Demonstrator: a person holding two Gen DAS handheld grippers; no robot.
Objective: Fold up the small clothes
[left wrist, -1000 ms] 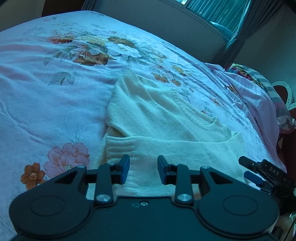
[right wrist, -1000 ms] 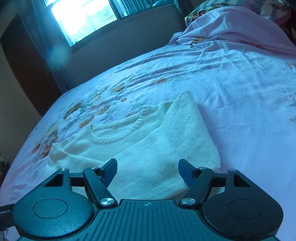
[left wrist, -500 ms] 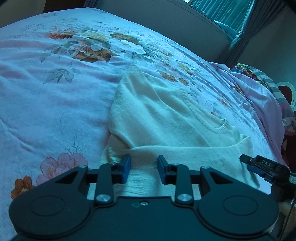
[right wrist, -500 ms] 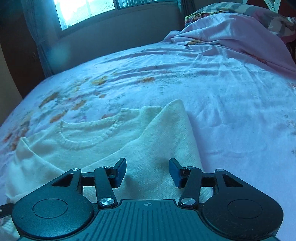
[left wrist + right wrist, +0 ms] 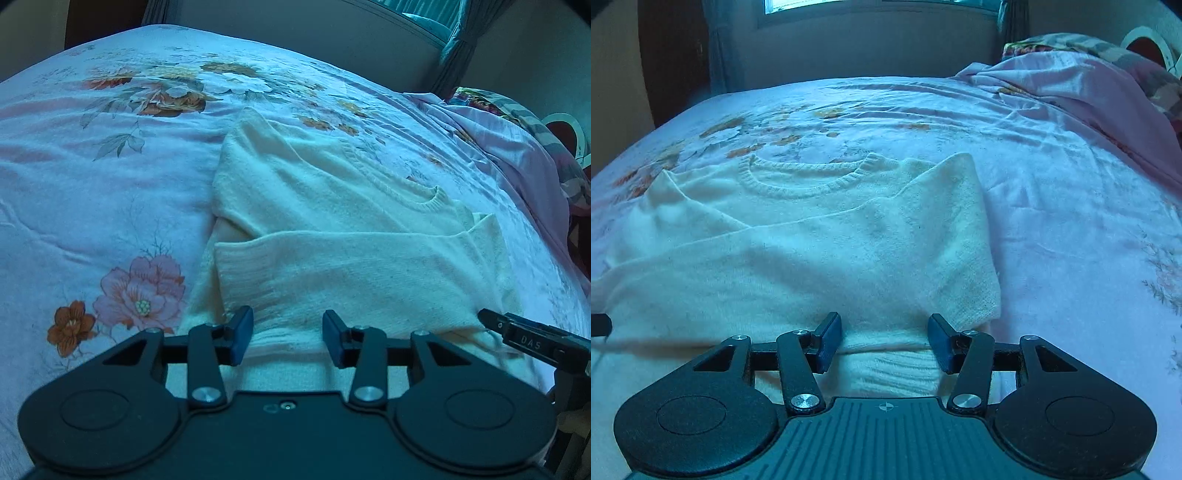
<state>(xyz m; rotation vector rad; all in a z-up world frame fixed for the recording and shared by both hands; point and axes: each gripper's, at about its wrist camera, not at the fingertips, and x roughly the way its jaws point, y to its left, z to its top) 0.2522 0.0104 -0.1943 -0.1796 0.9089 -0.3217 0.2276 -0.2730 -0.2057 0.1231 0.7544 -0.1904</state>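
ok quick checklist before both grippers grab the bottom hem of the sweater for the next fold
1. Sleeves folded in across the front of the cream sweater: ok, both lie over the body.
2. Left gripper over the near hem: ok. Its jaws have just been opening and knit shows between them, pads not pressing.
3. Right gripper over the near hem: ok. Its jaws have just been closing, ribbed hem between them, not pinched yet.
4. Fabric actually caught by either gripper: not ok, both look open.
5. Bare floral bedsheet beyond the neckline to fold onto: ok.
6. Back layer of the hem lined up under the front: cannot tell.
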